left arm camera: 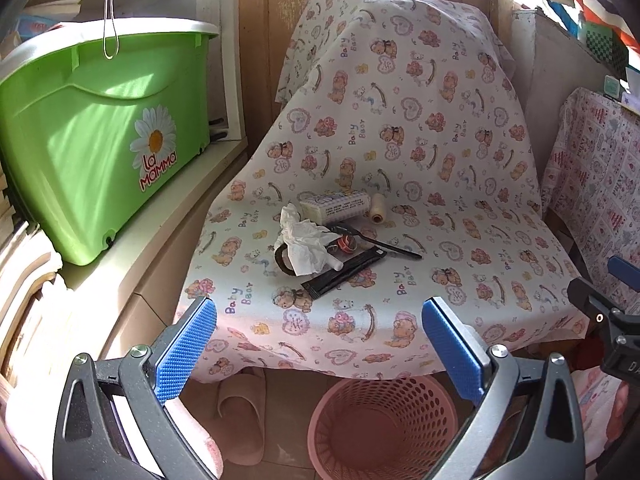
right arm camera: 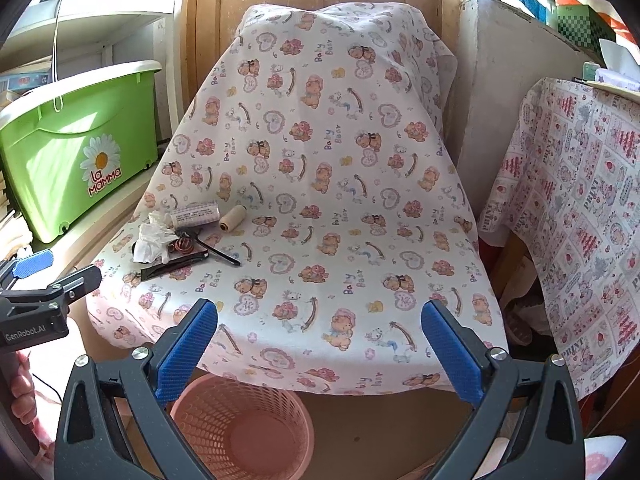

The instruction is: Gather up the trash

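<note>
Nothing is collected yet: my left gripper (left arm camera: 319, 322) and right gripper (right arm camera: 319, 324) hover with fingers wide and empty. The crumpled tissue (left arm camera: 306, 242) lies on the cloth-covered chair (left arm camera: 440, 216), above the empty pink basket (left arm camera: 382, 428).

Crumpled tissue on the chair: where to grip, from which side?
Grip the tissue at its raised upper bunch, coming from above with the left gripper. It lies over a ring and against the black sachet, so a low pinch might snag those.
</note>
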The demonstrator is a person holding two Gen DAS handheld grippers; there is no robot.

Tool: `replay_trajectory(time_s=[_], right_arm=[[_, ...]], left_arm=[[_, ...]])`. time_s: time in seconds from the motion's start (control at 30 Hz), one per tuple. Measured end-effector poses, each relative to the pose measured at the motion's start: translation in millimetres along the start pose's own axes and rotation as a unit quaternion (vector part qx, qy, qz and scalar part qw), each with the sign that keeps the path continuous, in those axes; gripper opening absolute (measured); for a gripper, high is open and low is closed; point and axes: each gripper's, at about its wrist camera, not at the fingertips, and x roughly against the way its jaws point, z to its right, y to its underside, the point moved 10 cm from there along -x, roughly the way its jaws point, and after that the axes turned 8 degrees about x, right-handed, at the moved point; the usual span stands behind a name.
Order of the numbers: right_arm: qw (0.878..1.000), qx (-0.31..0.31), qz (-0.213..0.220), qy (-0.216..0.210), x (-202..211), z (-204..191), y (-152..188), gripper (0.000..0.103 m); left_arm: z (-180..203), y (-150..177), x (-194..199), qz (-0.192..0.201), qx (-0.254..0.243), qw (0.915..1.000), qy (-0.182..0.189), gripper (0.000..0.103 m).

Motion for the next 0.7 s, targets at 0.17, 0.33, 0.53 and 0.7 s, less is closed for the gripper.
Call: replay_trajectory(time_s=[0.17,0.33,0.53,0.7], right_arm=[[1.0,0.005,-0.002,0.016,0.1,0.8,2.0,0.103],[1.0,0.005,-0.016,0.011,-3.3,0.1,5.7,0.103],[0.999,-0.014,-0.027,-0.016,-7.4,-1.3,10.7,0.103],[0.999,-0.013,-0.033,-0.005,-10.6,2.0,13.6,0.103]], left_arm=[[-1.0,6.2,-5.5,-0.014,-0.008,0.9998,-0.013,0.101],[-4.9,4.2,-4.8,-0.01,-0.002,0.9997,-0.024,0.102],[-8.2,4.5,-7.1,-0.018,0.005,0.9996,-0.023,0.102],[-8.3,7.7,-7.9,-0.026,0.008,0.9994,-0.021,0.102]])
